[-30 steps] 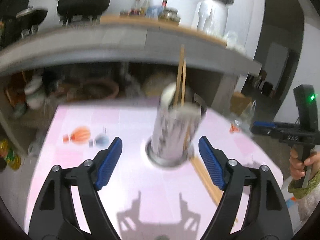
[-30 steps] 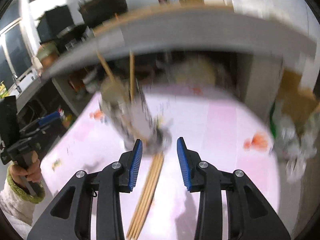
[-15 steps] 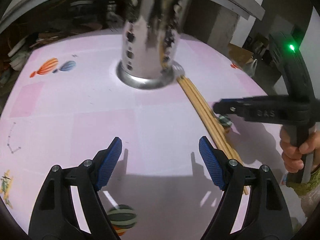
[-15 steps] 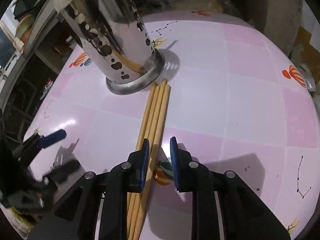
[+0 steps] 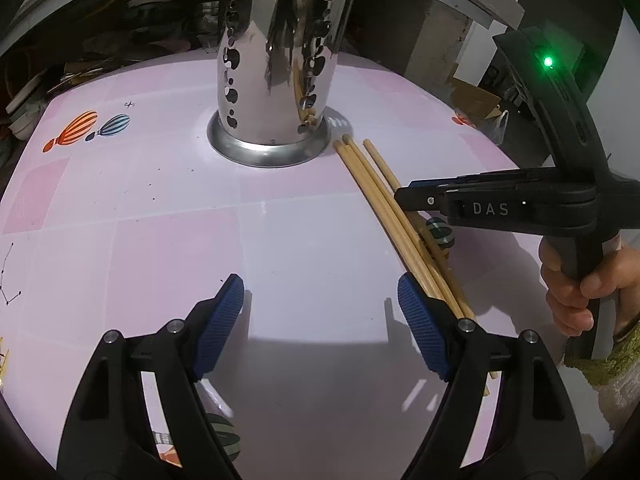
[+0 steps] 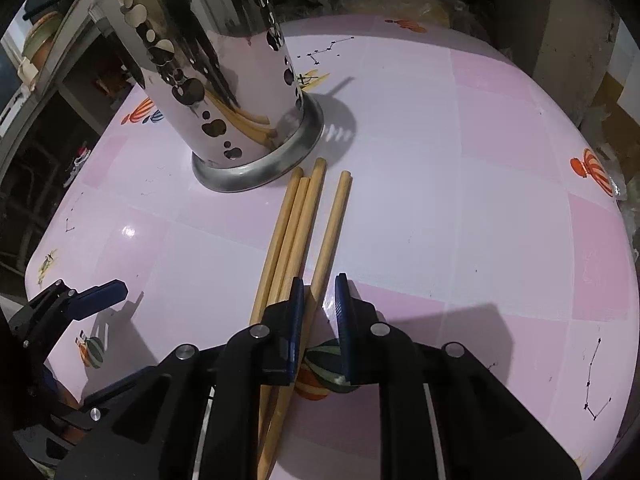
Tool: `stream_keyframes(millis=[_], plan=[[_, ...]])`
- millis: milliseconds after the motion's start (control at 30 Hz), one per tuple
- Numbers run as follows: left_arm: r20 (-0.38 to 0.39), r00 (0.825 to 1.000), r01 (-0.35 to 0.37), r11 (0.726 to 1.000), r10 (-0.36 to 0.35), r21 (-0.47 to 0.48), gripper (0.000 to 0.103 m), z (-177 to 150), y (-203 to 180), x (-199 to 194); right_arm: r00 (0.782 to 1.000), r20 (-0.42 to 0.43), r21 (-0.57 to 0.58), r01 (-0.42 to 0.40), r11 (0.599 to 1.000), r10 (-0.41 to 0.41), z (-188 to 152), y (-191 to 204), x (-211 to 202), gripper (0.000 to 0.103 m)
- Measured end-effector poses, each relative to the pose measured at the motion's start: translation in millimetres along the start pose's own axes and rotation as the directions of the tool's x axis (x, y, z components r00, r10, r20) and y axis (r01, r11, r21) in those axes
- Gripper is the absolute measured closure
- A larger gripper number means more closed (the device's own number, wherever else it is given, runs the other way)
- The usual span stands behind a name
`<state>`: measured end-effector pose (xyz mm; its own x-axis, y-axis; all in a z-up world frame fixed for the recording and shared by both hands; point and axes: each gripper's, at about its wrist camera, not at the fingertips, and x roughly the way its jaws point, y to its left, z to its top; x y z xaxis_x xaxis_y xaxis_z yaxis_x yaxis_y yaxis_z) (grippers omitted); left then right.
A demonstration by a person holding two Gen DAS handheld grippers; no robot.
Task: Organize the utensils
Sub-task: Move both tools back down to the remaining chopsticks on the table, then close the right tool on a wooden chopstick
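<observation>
**Chopsticks on the pink table**

Four wooden chopsticks (image 6: 304, 236) lying flat on the pink table (image 6: 460, 200), tips just beside the foot of the shiny metal holder (image 6: 224, 92). More sticks standing inside that holder. Right gripper (image 6: 318, 304) tipped steeply down over the near part of the bundle, jaws just closing in, one chopstick in the narrow gap, still a little room on its right side. Person's hand (image 5: 576, 280) wrapped round its black handle. Left gripper (image 5: 320, 312) also pointing down, low over bare table left of the sticks, jaws wide apart, nothing between.
</observation>
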<state>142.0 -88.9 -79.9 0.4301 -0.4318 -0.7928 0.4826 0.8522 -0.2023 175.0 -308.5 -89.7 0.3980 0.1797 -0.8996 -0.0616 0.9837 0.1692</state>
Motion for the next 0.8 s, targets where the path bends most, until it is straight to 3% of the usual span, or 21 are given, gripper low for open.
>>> stream_keyframes(millis=[267, 467, 633, 800], plan=[[-0.001, 1.000, -0.003, 1.000, 0.003, 0.002, 0.028, 5, 0, 3, 0.999, 0.017, -0.038, 0.050, 0.998, -0.049, -7, 2, -3, 0.093], [-0.001, 1.000, 0.002, 1.000, -0.002, 0.022, 0.028, 14, -6, 10, 0.999, 0.024, 0.016, 0.040, 0.999, -0.040, -26, -21, -16, 0.094], [-0.013, 0.998, 0.067, 0.997, -0.067, 0.039, 0.051, 27, -15, 21, 0.999, 0.043, 0.062, 0.013, 0.998, -0.015, -41, -36, -25, 0.095], [-0.059, 0.996, 0.075, 0.997, -0.073, 0.031, 0.067, 41, -23, 43, 0.998, 0.065, 0.087, -0.010, 0.996, 0.005, -48, -37, -29, 0.095]])
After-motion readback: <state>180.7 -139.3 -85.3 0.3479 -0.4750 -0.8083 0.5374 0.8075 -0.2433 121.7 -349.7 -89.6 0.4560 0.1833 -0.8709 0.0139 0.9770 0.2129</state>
